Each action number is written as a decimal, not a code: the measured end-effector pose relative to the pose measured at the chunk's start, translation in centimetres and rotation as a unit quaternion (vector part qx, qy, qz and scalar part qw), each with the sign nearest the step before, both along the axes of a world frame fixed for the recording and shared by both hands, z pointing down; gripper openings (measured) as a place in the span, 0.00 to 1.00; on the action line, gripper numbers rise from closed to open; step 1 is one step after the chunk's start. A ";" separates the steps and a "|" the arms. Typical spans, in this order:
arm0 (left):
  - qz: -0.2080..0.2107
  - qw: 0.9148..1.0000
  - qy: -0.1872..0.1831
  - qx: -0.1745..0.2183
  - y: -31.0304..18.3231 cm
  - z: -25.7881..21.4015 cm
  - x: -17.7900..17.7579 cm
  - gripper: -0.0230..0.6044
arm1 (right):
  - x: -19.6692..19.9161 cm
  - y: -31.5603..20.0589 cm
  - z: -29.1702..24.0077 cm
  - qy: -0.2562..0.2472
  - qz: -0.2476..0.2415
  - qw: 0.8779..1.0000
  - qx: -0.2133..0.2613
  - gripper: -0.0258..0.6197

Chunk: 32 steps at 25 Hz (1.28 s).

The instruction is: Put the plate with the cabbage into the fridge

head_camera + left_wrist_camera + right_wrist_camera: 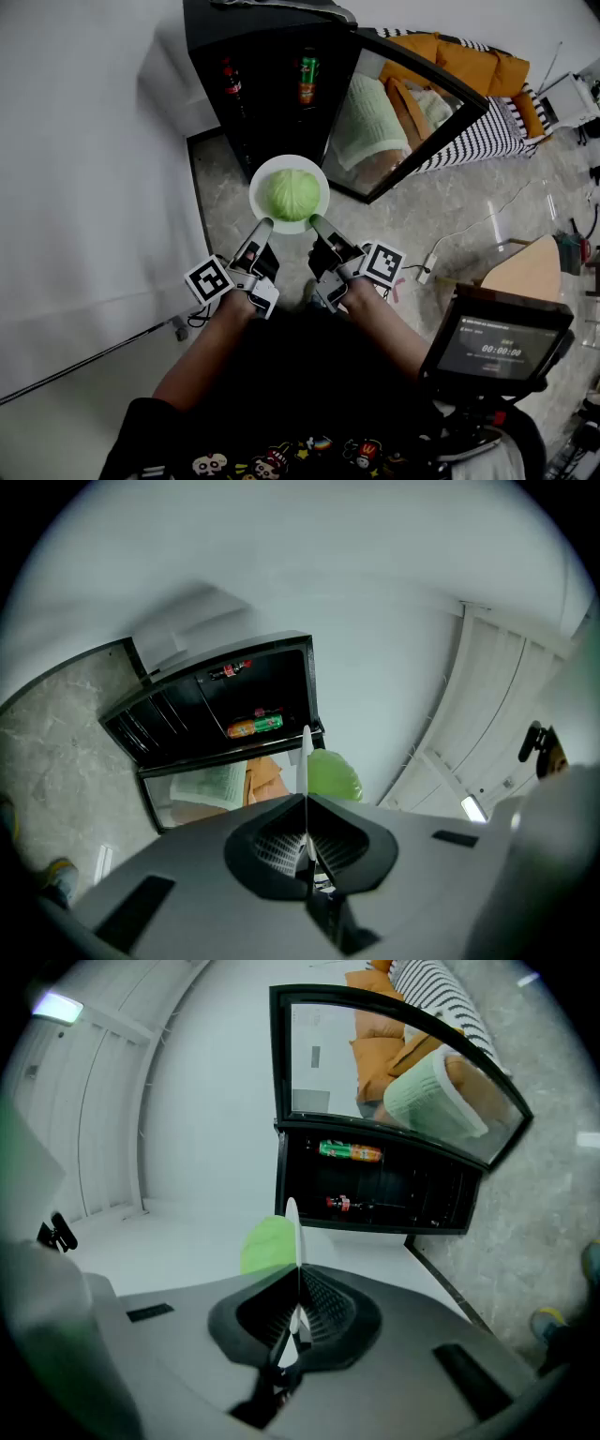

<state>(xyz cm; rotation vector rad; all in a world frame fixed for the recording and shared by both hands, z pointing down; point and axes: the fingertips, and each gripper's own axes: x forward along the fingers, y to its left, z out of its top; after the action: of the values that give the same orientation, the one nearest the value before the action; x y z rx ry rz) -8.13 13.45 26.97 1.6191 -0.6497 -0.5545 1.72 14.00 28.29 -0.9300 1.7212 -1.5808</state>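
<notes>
A white plate (317,179) carries a pale green cabbage (290,193) and hangs in the air in front of the open black fridge (251,84). My left gripper (263,223) is shut on the plate's near left rim, and my right gripper (316,221) is shut on its near right rim. In the left gripper view the plate's edge (306,761) runs up between the jaws, with the cabbage (335,774) to its right. In the right gripper view the plate edge (292,1232) shows with the cabbage (267,1242) to its left.
The fridge's glass door (410,108) stands swung open to the right. A red-labelled bottle (231,82) and a green can (307,79) stand on a shelf inside. A striped sofa with orange cushions (487,75) lies beyond the door. A white wall (84,159) rises at the left. A screen on a stand (498,347) is at the lower right.
</notes>
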 end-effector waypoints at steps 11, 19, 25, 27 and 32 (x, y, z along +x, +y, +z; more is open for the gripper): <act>-0.013 1.000 0.008 0.002 0.2 0.5 0.1 0.05 | 0.1 -0.1 0.2 0.008 -0.017 1.000 0.006 0.06; -0.020 1.000 0.015 -0.002 0.7 0.8 0.7 0.05 | 0.8 0.2 0.4 0.016 -0.025 1.000 0.001 0.06; -0.041 0.999 0.008 -0.008 3.3 1.7 6.3 0.05 | 6.4 2.4 1.4 0.014 -0.051 0.999 -0.008 0.06; -0.044 0.999 0.010 -0.008 3.5 2.0 6.3 0.05 | 6.3 2.5 1.6 0.015 -0.054 0.998 -0.006 0.06; -0.044 0.999 0.009 -0.007 3.7 2.3 6.3 0.05 | 6.3 2.8 1.9 0.013 -0.059 0.998 -0.009 0.06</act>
<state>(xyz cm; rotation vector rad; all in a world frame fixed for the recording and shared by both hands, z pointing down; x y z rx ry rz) -1.82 17.17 29.25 1.5770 -0.7123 -0.6260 8.03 16.75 30.20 -0.8746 1.8123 -1.6684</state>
